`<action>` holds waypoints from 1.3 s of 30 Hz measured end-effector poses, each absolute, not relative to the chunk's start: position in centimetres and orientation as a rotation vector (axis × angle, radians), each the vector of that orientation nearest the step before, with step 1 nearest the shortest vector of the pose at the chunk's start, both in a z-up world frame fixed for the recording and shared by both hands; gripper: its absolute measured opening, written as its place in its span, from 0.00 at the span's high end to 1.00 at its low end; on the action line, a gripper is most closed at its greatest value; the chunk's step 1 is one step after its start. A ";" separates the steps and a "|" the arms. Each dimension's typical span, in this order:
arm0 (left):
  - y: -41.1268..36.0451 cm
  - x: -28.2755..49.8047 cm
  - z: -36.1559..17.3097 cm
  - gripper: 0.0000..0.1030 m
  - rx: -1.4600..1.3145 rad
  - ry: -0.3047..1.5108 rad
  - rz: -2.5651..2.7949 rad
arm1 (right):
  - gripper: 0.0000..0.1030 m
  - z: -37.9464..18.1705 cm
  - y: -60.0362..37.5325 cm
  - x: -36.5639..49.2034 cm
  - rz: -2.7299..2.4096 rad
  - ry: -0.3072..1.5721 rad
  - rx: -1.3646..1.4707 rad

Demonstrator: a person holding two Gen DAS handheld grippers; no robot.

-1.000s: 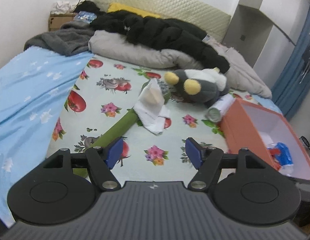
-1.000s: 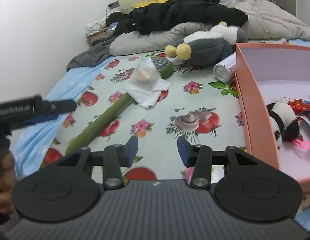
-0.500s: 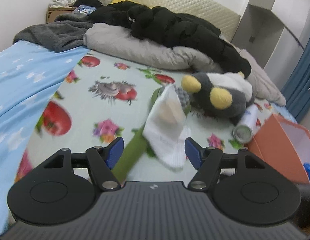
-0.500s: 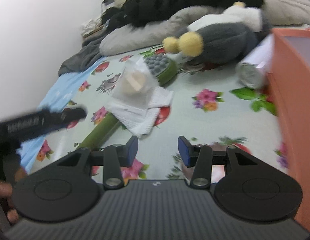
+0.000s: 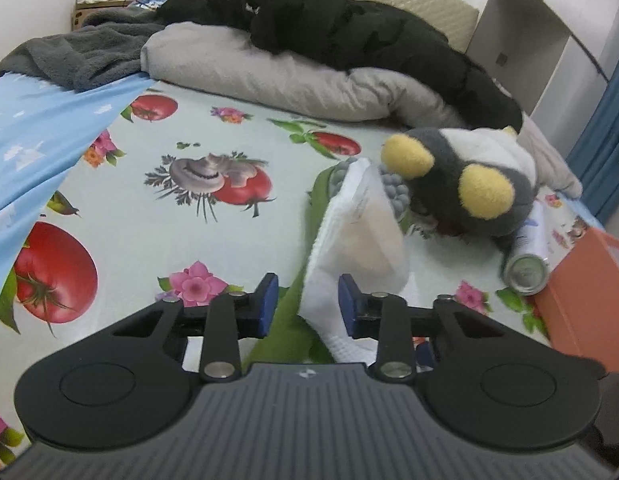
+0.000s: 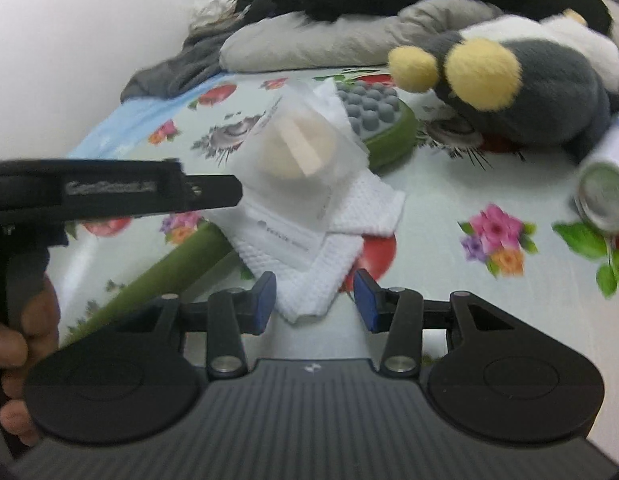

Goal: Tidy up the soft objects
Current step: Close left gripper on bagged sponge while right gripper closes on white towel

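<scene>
Two tongs: both low over the bed, aimed at same target.
Left tongs: jaws closing; near edge of white cloth between blue pads, right pad about touching it, left pad apart, no pinch yet.
Right tongs: spread part way; near corner of cloth lying in the gap, pads clear of it on both sides.
Person's hand: at left edge of right view, holding handle of left tongs.
White cloth: waffle-weave, folded, flat on floral bedsheet, draped over green massage stick; task's thing, just ahead of both tongs.
Clear pouch: on top of cloth, beige round item inside; contents hard to tell.
Handling: likely light, limp, will sag and unfold when lifted; pouch likely slippery, may slide off.
Where to hold: near folded corner or edge, several layers at once; avoid pinching stick underneath.
Massage stick head: grey nubs, just behind pouch, stiff, not a soft item.
Plush toy: grey and white, yellow rounds, beyond cloth to right; soft, bulky, squeezable anywhere.
Can: lying on side beside plush, rigid.
Orange box: right edge, probable drop spot, a guess.
Far: grey pillow, black garment heaped on it, quilted headboard behind.
</scene>
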State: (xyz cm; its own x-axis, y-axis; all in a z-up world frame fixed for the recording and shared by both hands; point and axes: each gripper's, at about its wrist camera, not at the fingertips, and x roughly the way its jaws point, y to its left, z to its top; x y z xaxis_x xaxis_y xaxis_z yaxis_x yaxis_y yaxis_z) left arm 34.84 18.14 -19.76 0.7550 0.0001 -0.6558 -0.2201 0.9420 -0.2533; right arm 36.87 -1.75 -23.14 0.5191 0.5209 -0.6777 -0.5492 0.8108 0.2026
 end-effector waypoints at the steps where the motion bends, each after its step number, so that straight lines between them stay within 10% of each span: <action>1: 18.1 34.9 -19.9 0.78 -0.327 0.711 0.120 | 0.56 -23.2 -1.3 36.9 0.646 0.796 -0.073; 7: 17.2 34.4 -19.7 0.94 -0.339 0.700 0.082 | 0.95 -23.1 0.3 36.0 0.628 0.777 -0.243; 39: 6.5 12.8 -20.7 0.95 -0.584 0.919 -0.036 | 0.95 -20.6 -13.9 17.8 0.493 0.938 -0.212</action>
State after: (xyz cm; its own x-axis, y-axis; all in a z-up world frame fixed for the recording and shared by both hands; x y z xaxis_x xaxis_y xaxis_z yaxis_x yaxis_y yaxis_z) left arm 12.76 6.47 -20.71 0.6175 -0.2724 -0.7379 -0.2134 0.8449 -0.4906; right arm 17.78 -13.93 -20.63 0.4914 0.3124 -0.8130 -0.4929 0.8693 0.0361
